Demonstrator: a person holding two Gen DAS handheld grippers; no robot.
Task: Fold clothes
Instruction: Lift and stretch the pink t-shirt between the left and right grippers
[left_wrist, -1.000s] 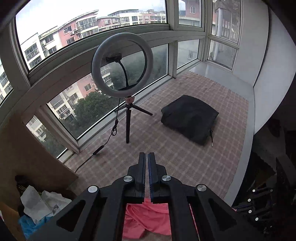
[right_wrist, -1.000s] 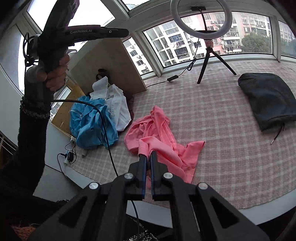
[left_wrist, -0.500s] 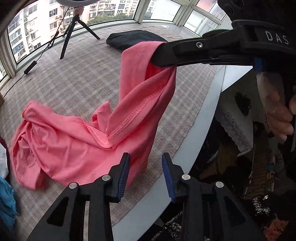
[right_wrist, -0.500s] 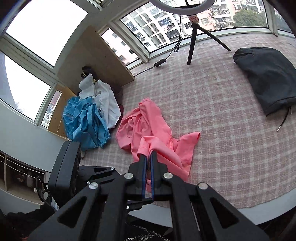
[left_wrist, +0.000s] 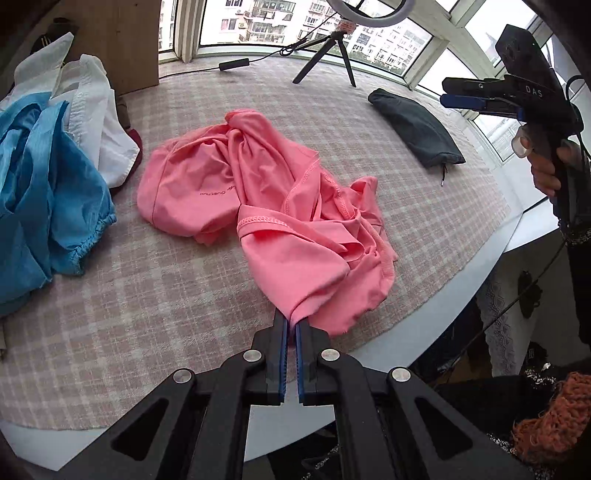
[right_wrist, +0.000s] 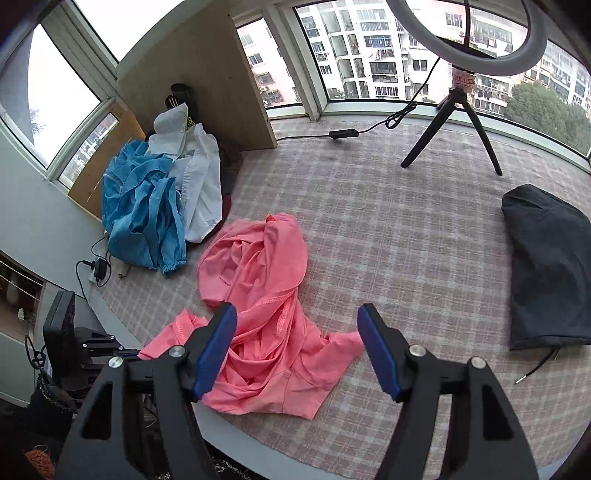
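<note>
A crumpled pink shirt (left_wrist: 266, 206) lies on the checked cloth of the table near its front edge; it also shows in the right wrist view (right_wrist: 266, 306). My left gripper (left_wrist: 291, 325) is shut on the pink shirt's near edge at the table's front. My right gripper (right_wrist: 297, 343) is open and empty, held above the shirt's right side. It also shows in the left wrist view (left_wrist: 465, 98), raised at the far right, away from the cloth.
A blue garment (left_wrist: 40, 177) and a white garment (left_wrist: 92, 107) are piled at the left, by a wooden board (right_wrist: 207, 85). A folded black garment (right_wrist: 550, 266) lies at the right. A ring light on a tripod (right_wrist: 454, 110) stands at the back, its cable trailing left.
My right gripper has let go of the pink shirt, opened and lifted away. My left gripper has closed on the shirt's near edge. The shirt has dropped onto the table.
</note>
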